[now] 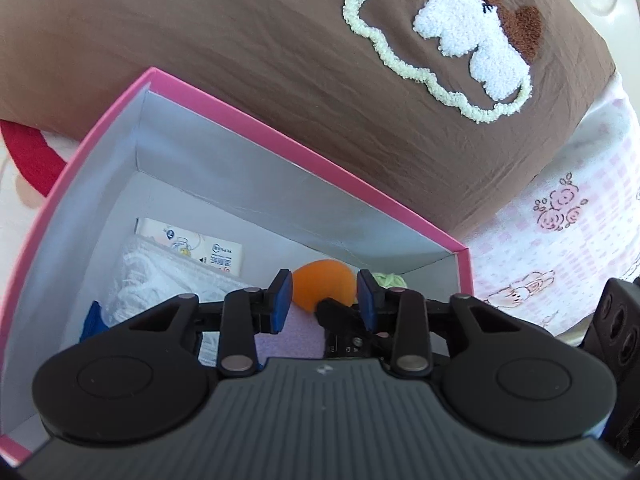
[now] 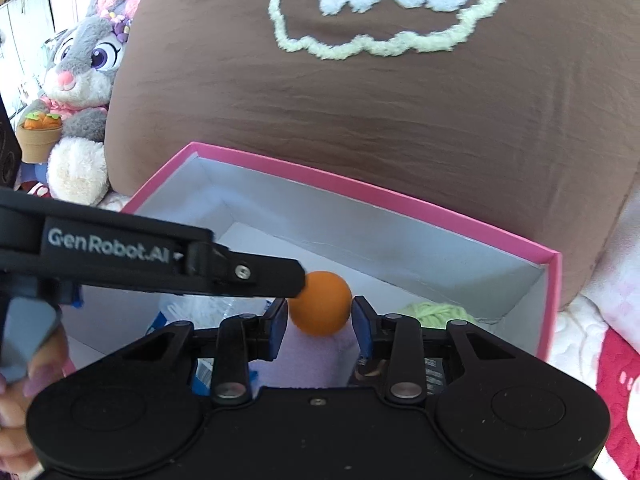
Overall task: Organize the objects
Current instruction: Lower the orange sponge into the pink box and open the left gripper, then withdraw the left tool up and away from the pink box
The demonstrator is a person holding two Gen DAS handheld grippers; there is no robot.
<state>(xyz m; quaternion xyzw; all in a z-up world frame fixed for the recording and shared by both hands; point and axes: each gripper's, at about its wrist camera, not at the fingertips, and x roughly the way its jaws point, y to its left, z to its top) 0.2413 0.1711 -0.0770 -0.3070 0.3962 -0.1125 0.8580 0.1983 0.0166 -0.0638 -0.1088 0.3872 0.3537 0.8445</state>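
Pink cardboard forms the rim of the open box (image 2: 400, 196), which sits on a bed against a big brown cushion (image 2: 360, 112) stitched with a fluffy white and cream figure. Both grippers reach down into the box over its white floor.

The right gripper (image 2: 320, 320) has its blue-padded fingers (image 2: 277, 326) a modest way apart, with an orange ball (image 2: 320, 304) just beyond the tips; its sides sit close to both pads, but whether they press it I cannot tell. A pale lilac object (image 2: 312, 356) lies under the gap.

The left gripper (image 1: 325, 300) is likewise narrowly parted. In its own view the orange ball (image 1: 320, 284) lies past its fingers (image 1: 282, 300), not clamped between them, and the right gripper's black fingertip crosses the gap in front.

Also in the box: a light green yarn ball (image 2: 436, 314) by the right wall, a white crinkled bundle (image 1: 160, 280), a printed white packet (image 1: 192, 248) and something blue (image 1: 94, 318).

A grey plush rabbit (image 2: 84, 68) sits left of the cushion.
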